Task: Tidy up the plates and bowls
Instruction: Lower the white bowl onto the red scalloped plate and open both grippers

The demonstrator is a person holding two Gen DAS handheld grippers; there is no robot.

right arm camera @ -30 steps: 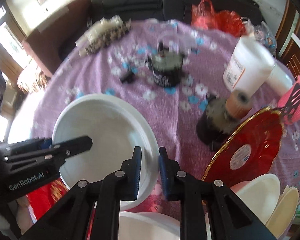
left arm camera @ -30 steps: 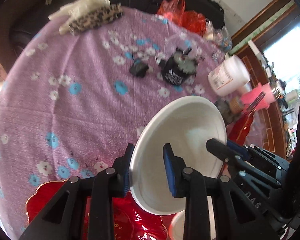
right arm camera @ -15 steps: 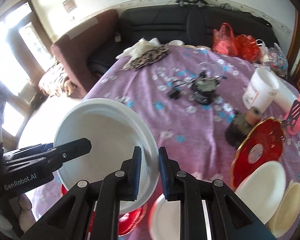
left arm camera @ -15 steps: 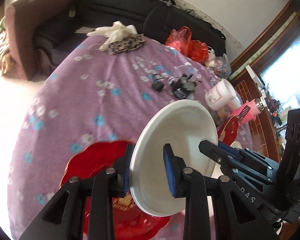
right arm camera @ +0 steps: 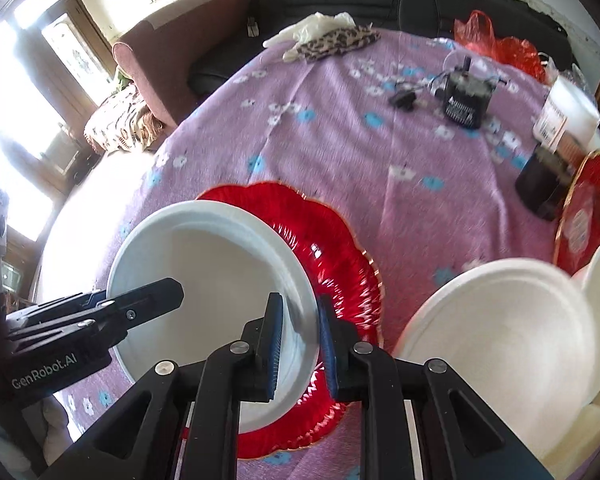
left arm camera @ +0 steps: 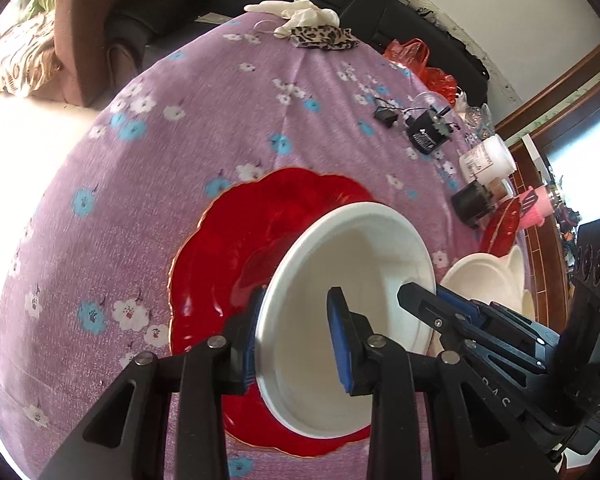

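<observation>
A deep white plate [left arm camera: 360, 272] [right arm camera: 220, 272] hangs tilted just above a red scalloped plate [left arm camera: 220, 260] [right arm camera: 340, 248] on the purple flowered tablecloth [left arm camera: 140, 200]. My left gripper [left arm camera: 294, 344] straddles its left rim, one pad behind and one inside the bowl, and its jaws are opening. My right gripper [right arm camera: 300, 320] is shut on the opposite rim. Each gripper shows in the other's view, the right one [left arm camera: 420, 300] and the left one [right arm camera: 156, 292]. A stack of cream plates [right arm camera: 500, 328] [left arm camera: 484, 280] lies to the right.
A second red plate [right arm camera: 588, 216] leans by a dark cup [right arm camera: 544, 184] and a white jar [right arm camera: 568, 116]. A black adapter [right arm camera: 468, 100] with cords sits mid-table, a leopard cloth [right arm camera: 340, 44] at the far edge. The table's edge curves away on the left.
Both grippers carried the white plate leftward, from near the cream plates to above the red scalloped plate, and slightly down. The left jaws stand a touch wider.
</observation>
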